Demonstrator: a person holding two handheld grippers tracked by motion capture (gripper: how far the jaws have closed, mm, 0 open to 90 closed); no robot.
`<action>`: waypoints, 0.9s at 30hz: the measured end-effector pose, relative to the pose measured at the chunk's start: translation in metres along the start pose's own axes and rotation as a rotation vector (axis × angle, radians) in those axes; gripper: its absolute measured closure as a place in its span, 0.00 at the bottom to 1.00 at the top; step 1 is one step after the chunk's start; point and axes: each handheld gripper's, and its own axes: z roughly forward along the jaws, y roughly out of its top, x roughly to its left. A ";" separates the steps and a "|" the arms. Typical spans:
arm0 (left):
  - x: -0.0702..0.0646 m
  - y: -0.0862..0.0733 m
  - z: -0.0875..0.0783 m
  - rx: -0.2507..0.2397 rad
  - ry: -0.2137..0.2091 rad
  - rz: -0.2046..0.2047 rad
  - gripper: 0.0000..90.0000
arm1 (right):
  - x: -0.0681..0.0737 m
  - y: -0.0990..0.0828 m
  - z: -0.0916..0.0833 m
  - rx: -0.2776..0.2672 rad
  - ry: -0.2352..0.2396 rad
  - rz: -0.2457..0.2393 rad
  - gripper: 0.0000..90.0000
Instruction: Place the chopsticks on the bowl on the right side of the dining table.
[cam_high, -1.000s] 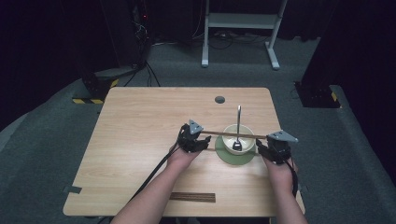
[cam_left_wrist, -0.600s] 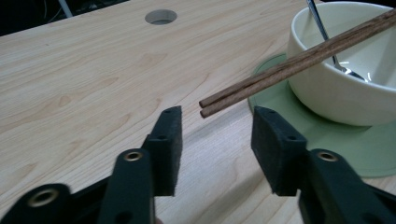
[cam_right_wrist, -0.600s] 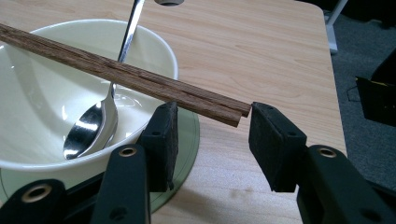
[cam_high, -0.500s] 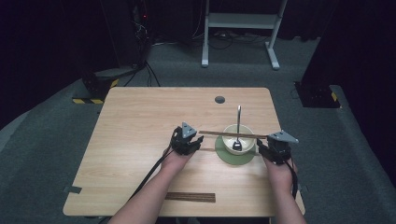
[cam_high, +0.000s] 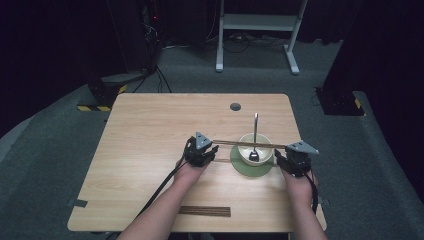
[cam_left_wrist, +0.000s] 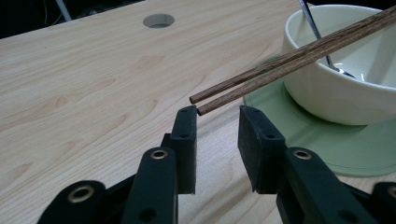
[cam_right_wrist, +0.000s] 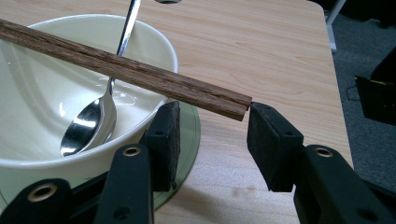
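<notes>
A pair of brown wooden chopsticks (cam_high: 245, 144) lies level across the rim of a cream bowl (cam_high: 262, 150), which stands on a green saucer (cam_high: 250, 169). A metal spoon (cam_high: 255, 131) leans in the bowl. My left gripper (cam_high: 214, 150) sits at the chopsticks' left ends (cam_left_wrist: 201, 100). Its jaws have just been closing, and a gap remains, with the stick tips just past the pads and not pinched. My right gripper (cam_high: 277, 156) is open at the right ends (cam_right_wrist: 233, 106), which reach in between its jaw tips without being pressed. In the right gripper view the spoon (cam_right_wrist: 88, 121) rests in the bowl (cam_right_wrist: 154, 39).
A dark wooden strip (cam_high: 205, 211) lies near the table's front edge, between the forearms. A round cable hole (cam_high: 235, 106) sits at the back of the table. The right table edge is close behind my right gripper. Bare wood (cam_high: 150, 130) stretches to the left.
My left gripper has shifted slightly left and toward the person, and its jaws stand narrower. The chopsticks, bowl and right gripper have stayed put.
</notes>
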 end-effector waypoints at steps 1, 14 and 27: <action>0.000 0.000 0.000 0.000 0.000 0.000 0.75 | 0.000 0.000 0.000 0.000 0.000 -0.001 0.61; 0.005 0.001 0.000 -0.002 0.021 -0.017 0.71 | -0.003 -0.001 -0.003 -0.008 -0.021 0.007 0.63; 0.002 0.002 0.003 -0.008 0.022 0.004 0.78 | -0.004 -0.001 -0.005 -0.013 -0.040 0.007 0.75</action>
